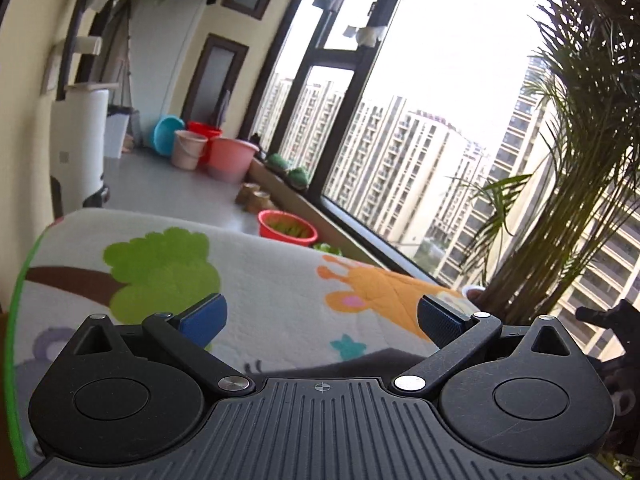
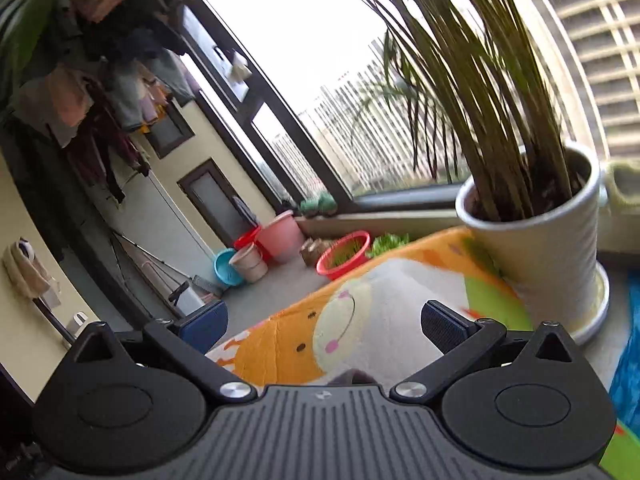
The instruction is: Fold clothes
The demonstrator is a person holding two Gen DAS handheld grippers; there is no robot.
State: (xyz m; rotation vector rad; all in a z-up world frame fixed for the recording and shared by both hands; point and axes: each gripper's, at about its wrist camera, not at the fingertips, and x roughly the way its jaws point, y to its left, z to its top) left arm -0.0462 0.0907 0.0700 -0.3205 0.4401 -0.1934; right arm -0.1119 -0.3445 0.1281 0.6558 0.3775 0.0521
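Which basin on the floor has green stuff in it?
The red basin nearest the cartoon mat; the blue, beige and pink ones stand farther back.

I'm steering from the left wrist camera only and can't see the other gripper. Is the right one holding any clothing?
Observer: No. The right gripper is open, with nothing between its fingers.
Operator: What lies in front of it?
Observer: The cartoon mat, here printed with a grey and orange animal.
Operator: Anything close by to avoid?
Observer: A white plant pot stands in a saucer just beyond the gripper's right finger.
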